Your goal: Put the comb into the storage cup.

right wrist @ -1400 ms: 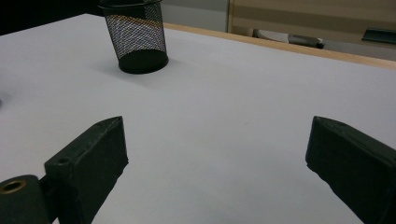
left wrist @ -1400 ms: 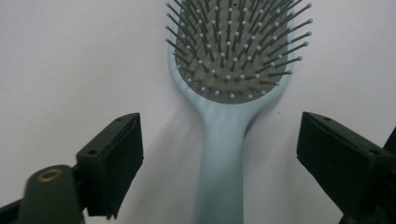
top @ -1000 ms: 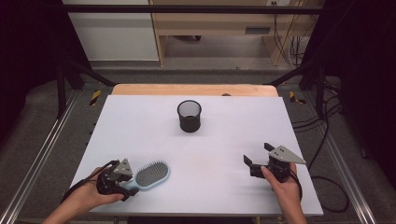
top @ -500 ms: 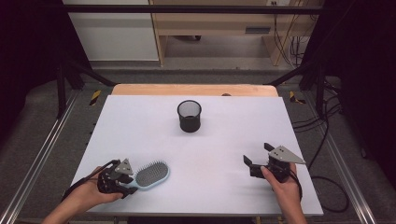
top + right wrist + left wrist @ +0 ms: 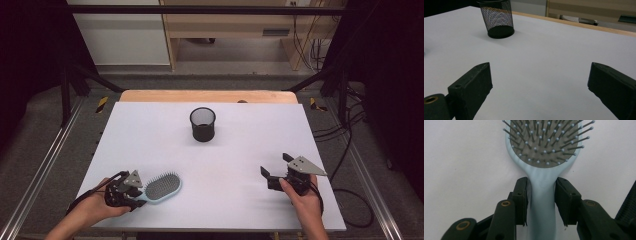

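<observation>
Pale-blue hairbrush [image 5: 161, 187] lay flat at counter's [image 5: 150, 135] 7 o'clock | left gripper [image 5: 541, 195] jaws just closed in, pinching its handle, not yet lifted | right gripper [image 5: 274, 171] gaped empty at 5 o'clock | mesh cup [image 5: 203, 124] at 12 o'clock unfilled; carrying probably remained.

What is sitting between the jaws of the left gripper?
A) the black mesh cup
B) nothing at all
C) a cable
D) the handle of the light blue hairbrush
D: in the left gripper view the left gripper has one black jaw on each side of the hairbrush handle, with the bristles pointing up at the camera. The mesh cup stands apart, farther up the table.
</observation>
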Demonstrator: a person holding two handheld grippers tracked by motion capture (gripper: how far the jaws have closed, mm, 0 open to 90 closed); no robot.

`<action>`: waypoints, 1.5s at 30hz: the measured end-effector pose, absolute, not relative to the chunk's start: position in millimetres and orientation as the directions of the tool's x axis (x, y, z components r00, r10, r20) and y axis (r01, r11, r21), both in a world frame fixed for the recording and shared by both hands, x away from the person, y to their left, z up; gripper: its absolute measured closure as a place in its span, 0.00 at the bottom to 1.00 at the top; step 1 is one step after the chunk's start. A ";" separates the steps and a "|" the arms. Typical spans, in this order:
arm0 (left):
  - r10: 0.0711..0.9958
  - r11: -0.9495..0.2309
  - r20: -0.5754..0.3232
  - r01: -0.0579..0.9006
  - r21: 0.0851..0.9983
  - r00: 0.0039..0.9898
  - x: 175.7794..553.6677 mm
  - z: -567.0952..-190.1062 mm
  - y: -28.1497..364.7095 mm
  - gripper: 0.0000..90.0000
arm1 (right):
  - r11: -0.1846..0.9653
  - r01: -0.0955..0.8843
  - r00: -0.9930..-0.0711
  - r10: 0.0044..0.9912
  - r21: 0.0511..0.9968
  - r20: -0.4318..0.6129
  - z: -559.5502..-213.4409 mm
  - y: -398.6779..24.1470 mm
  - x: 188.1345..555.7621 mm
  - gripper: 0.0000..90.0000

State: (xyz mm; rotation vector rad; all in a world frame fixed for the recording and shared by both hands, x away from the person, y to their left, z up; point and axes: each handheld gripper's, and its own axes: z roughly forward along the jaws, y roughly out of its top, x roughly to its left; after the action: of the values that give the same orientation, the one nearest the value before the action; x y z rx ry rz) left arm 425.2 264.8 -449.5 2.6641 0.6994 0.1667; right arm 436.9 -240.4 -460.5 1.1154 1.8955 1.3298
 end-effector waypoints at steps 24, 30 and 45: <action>0.492 -0.822 0.107 0.420 0.386 0.864 415.8 -448.4 258.3 0.77 | 0.161 0.310 -0.495 0.869 0.937 0.014 -460.8 -239.8 437.1 0.06; 0.502 -0.808 0.133 0.408 0.426 0.855 418.4 -443.8 258.9 0.77 | 0.160 0.314 -0.494 0.869 0.936 0.017 -461.0 -239.6 437.1 0.06; 0.573 -0.724 0.204 0.374 0.579 0.793 439.1 -437.0 238.4 0.77 | 0.152 0.306 -0.496 0.868 0.940 0.021 -460.3 -238.7 436.6 0.06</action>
State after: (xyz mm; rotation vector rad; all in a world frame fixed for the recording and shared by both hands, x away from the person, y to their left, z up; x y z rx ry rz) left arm 439.1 238.4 -437.0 2.4568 0.7041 0.5081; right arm 436.6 -238.7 -460.3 1.1159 1.8902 1.3423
